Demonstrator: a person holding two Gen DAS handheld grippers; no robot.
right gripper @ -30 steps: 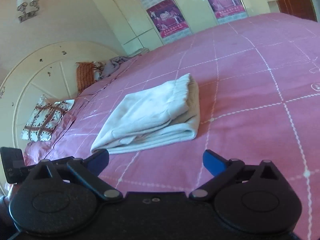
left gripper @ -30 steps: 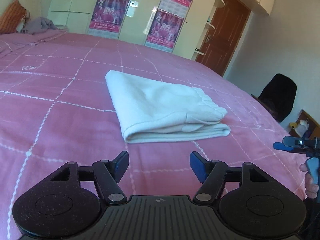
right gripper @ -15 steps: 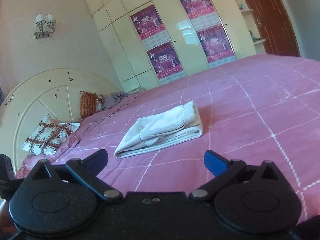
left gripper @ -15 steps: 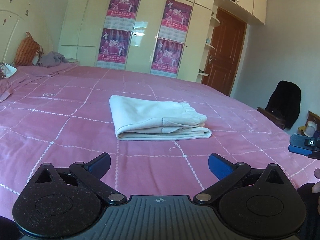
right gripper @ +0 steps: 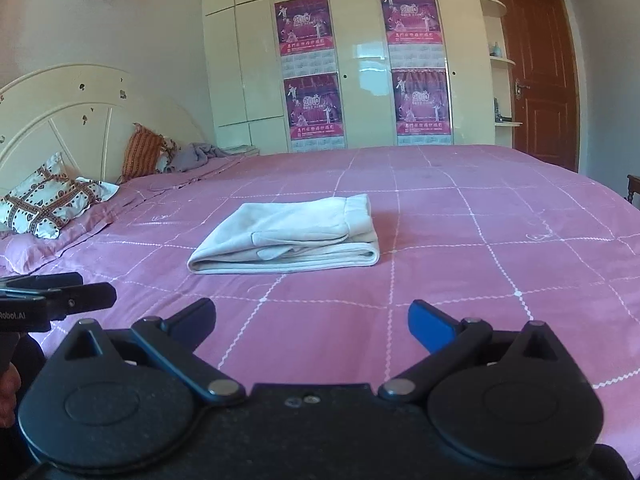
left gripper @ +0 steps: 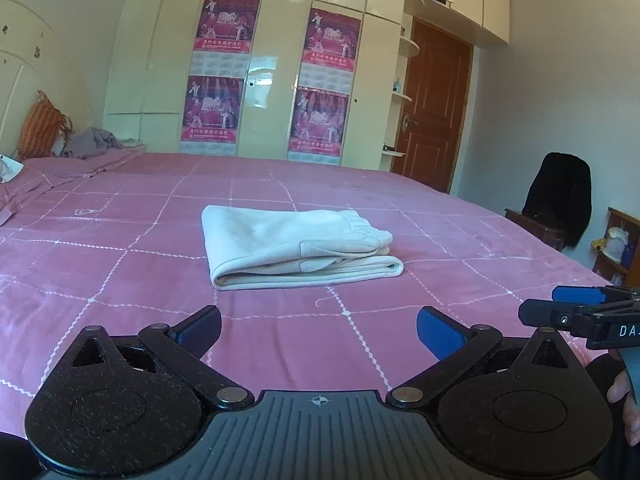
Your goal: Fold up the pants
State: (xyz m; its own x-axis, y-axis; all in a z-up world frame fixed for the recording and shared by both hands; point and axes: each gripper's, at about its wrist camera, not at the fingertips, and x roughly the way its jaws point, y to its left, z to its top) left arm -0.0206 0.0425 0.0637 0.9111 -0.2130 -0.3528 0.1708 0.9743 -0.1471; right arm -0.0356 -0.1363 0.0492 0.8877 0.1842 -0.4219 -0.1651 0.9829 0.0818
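Observation:
The cream-white pants lie folded in a flat rectangular stack on the pink bed, waistband at the right. They also show in the right wrist view. My left gripper is open and empty, held well back from the pants, near the bed's front edge. My right gripper is open and empty, also well short of the pants. The right gripper shows at the right edge of the left wrist view; the left gripper shows at the left edge of the right wrist view.
Pillows and a grey garment lie by the headboard. A wardrobe with posters stands beyond the bed, a brown door to its right. A chair with a black coat stands beside the bed's right edge.
Both grippers have pulled back and levelled out, so the folded pants look smaller and farther. The left jaws opened wider. The pants have not moved.

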